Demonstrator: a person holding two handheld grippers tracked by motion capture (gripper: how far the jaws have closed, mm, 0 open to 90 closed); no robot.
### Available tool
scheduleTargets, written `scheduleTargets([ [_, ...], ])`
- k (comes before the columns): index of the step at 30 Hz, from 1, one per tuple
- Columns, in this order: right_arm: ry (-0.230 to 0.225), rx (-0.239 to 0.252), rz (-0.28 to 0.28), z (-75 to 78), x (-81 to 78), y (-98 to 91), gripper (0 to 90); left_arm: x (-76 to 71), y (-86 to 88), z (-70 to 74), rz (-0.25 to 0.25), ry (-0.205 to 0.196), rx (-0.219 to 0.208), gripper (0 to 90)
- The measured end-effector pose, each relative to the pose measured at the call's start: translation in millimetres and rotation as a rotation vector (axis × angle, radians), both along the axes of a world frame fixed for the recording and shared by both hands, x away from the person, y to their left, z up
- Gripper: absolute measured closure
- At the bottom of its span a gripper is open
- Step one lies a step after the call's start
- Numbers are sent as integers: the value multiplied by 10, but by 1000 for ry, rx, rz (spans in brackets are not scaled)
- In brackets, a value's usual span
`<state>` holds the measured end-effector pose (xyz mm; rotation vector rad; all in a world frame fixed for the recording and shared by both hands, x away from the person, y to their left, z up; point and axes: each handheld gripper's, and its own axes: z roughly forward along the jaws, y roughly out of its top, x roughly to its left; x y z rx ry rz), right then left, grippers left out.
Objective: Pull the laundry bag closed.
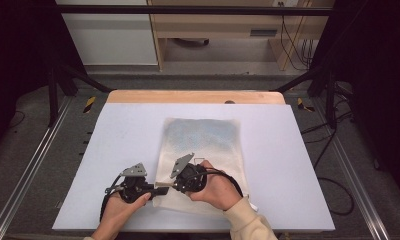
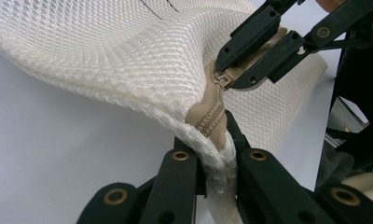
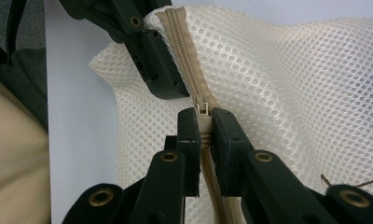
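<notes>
Zipper along bag's near edge

We list: mesh bag, cream-white, honeycomb weave, with a faint blue-grey tint across its far half; zipper, tan tape and teeth, pale slider; grippers' fingers, matte black with brass rivets; bench, pale lavender-grey, wooden far edge; sleeve, beige.

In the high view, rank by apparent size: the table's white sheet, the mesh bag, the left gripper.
1. white sheet, largest.
2. mesh bag, lying flat on it.
3. left gripper, smallest, clamped on the bag's near edge.
</notes>
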<state>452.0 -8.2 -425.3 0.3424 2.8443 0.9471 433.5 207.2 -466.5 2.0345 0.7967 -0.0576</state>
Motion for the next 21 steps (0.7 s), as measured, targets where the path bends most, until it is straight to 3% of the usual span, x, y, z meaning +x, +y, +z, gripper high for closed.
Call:
scheduleTargets([
  [21, -2, -15, -21, -18, -5, -96, 822, 1, 10, 0, 1, 4, -5, 864],
])
